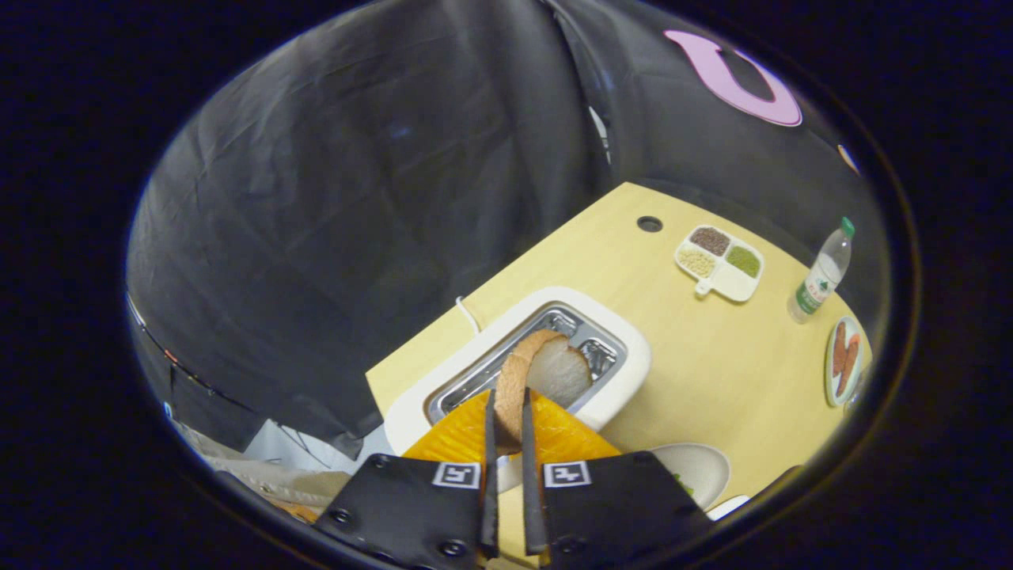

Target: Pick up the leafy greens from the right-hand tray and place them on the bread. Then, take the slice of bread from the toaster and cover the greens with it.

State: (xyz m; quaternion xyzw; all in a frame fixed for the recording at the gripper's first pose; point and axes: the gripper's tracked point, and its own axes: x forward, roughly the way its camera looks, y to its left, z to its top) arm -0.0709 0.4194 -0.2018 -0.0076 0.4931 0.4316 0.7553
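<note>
A slice of bread (548,370) with a brown crust hangs above the white toaster (625,372), lifted out over its metal slot. My gripper (506,405) is shut on the slice, both fingers pressing its crust edge from either side. A pale plate (703,469) with a bit of green on it lies beside the toaster, just right of my fingers, partly hidden behind the gripper body.
The toaster stands at the near corner of a light wooden table (696,356). Farther off are a white divided tray of grains (718,262), a clear bottle with a green cap (823,273), and a plate with orange food (844,360). The toaster's cord (467,313) trails off the table edge.
</note>
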